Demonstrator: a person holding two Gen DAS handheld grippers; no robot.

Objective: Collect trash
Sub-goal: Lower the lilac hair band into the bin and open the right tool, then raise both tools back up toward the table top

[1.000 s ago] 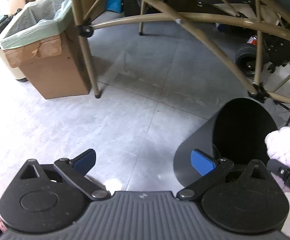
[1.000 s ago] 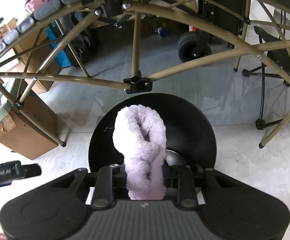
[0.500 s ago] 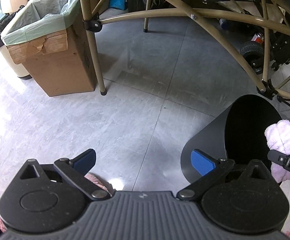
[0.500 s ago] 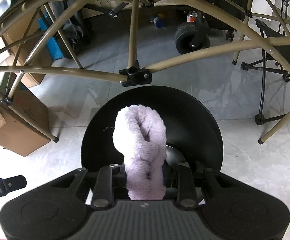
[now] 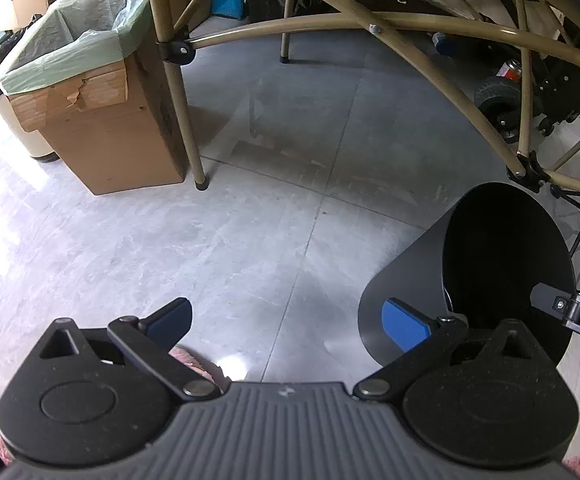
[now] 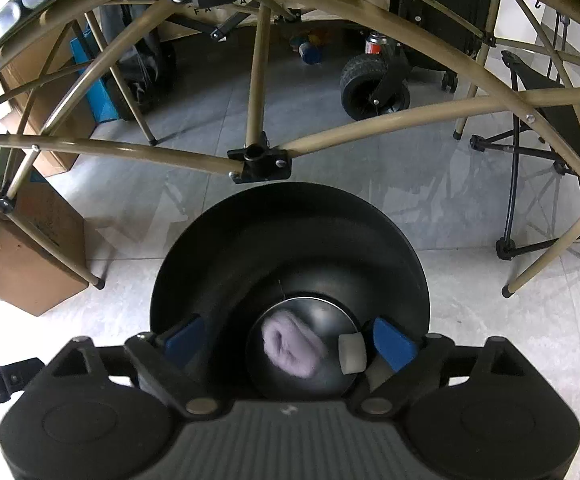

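Dropped purple plush point(image 6: 293, 347), lengthwise in bin point(image 6: 217, 248)

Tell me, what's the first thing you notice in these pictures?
The big black bin on the grey floor, with a fluffy purple thing lying at its bottom beside a small white piece. The right gripper hangs right over it, jaws opening with nothing between them. Off to the left stands a cardboard box lined with a green bag.

Both wrist views downward, sharing bin point(image 5: 442, 280) (close)

A lined cardboard box point(image 5: 105, 120) stands beside a tan frame leg point(image 5: 177, 100) on grey floor tiles point(image 5: 281, 208); a wheel point(image 6: 374, 88) sits behind
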